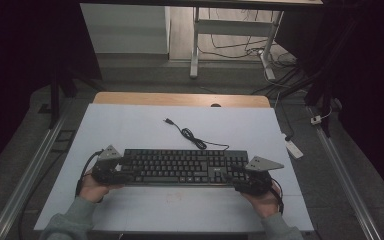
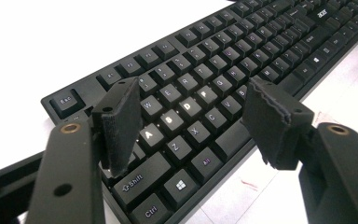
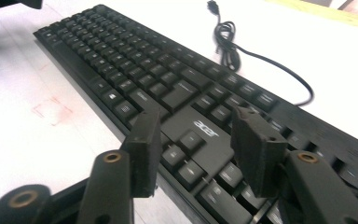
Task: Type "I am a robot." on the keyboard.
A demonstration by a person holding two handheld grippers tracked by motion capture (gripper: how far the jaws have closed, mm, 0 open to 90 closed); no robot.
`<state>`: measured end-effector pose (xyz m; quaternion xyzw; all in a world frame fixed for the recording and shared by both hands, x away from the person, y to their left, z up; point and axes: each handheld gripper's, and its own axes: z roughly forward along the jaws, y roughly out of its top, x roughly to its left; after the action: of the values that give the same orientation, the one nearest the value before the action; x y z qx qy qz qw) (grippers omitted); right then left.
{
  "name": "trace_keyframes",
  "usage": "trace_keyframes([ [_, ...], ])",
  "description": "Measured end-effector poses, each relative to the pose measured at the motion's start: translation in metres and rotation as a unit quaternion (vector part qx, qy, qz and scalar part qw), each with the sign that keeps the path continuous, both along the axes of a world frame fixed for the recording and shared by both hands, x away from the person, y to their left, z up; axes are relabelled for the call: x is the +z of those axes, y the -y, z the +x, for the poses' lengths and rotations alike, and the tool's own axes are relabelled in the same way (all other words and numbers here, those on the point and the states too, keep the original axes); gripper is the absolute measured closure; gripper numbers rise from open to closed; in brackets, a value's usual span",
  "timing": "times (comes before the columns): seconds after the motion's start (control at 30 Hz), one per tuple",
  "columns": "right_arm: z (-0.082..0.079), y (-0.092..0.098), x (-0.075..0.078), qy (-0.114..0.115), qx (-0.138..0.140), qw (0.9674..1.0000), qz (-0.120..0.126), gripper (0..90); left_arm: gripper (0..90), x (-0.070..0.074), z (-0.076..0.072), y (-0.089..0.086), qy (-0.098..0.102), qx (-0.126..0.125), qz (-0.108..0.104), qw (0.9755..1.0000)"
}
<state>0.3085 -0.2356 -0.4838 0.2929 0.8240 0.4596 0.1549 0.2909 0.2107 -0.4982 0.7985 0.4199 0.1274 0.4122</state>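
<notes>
At lower centre, the left gripper (image 1: 126, 169) and right gripper (image 1: 234, 176) (jaws parted, grasping nothing) flank the keyboard (image 1: 180, 166); clamping both ends likely comes next.

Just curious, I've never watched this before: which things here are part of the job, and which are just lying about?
In use:
- keyboard
- its cable
- left claw, open
- right claw, open

Lying about:
- desk frame behind the table
- white power strip on the floor
</notes>
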Motion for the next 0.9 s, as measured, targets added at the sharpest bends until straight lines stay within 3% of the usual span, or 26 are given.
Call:
trace_keyframes([
  [0.37, 0.006, -0.029, -0.001, -0.025, 0.058, 0.9979, -0.014, 89.4, 37.0, -0.001, -0.001, 0.001, -0.001, -0.002, 0.002, 1.0000],
  [0.9, 0.016, -0.097, -0.012, -0.040, 0.116, 0.9917, -0.038, 89.5, 36.8, -0.003, -0.001, 0.002, -0.001, -0.002, 0.004, 1.0000],
])
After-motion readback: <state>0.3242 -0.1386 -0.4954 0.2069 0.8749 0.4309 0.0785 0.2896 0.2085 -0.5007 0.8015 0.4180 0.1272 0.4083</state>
